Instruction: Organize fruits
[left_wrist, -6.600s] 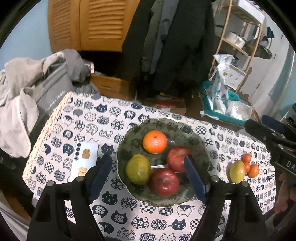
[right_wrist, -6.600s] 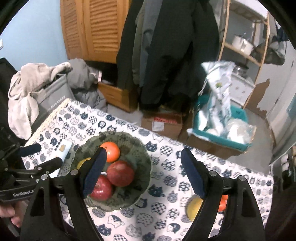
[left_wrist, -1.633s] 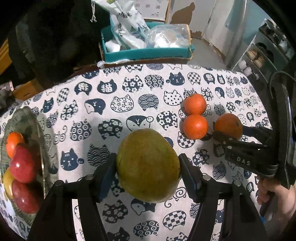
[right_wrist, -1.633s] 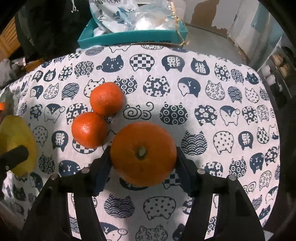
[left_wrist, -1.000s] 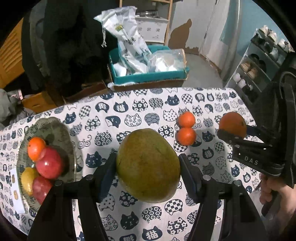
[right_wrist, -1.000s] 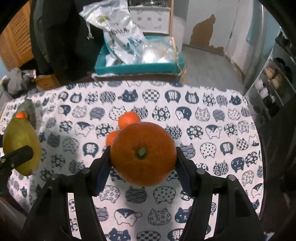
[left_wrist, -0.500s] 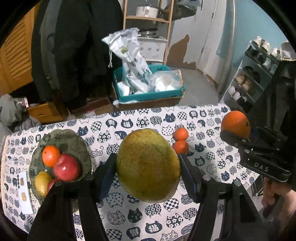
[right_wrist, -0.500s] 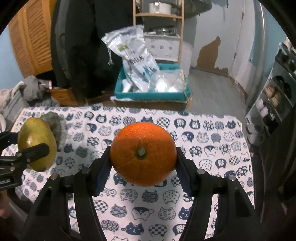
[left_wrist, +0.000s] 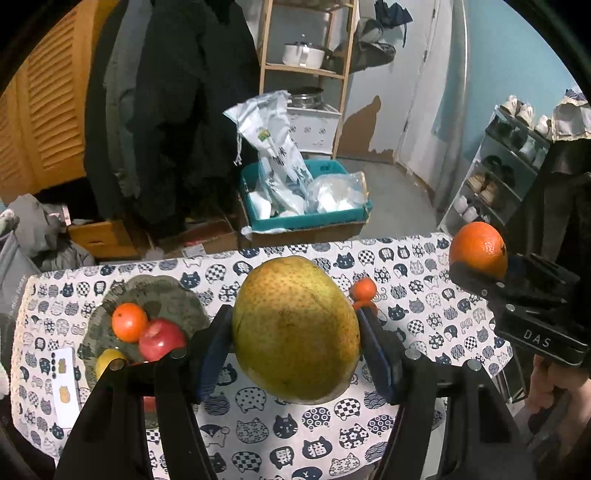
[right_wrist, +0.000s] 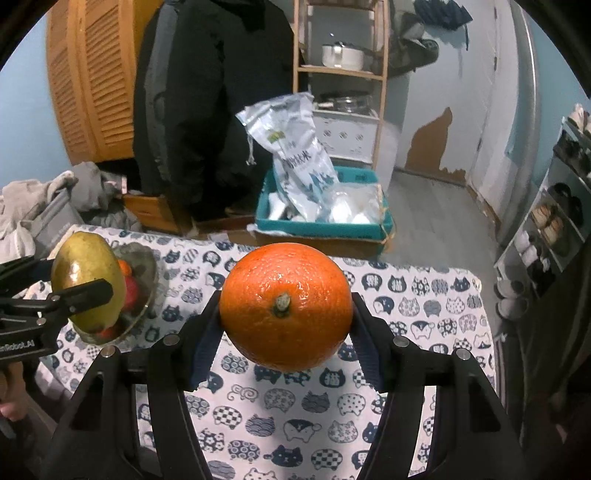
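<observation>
- The left hand-held gripper (left_wrist: 295, 345) is clamped on a large yellow-green speckled mango (left_wrist: 295, 328), held clear above the table (left_wrist: 424, 314) with its cat-print cloth.
- The right hand-held gripper (right_wrist: 285, 325) is clamped on a big round orange (right_wrist: 285, 306), also lifted off the table.
- Below and left of the mango sits a dark green scalloped dish (left_wrist: 166, 295) with fruit.
- Two small tangerines (left_wrist: 364, 288) lie just right of the mango.
</observation>
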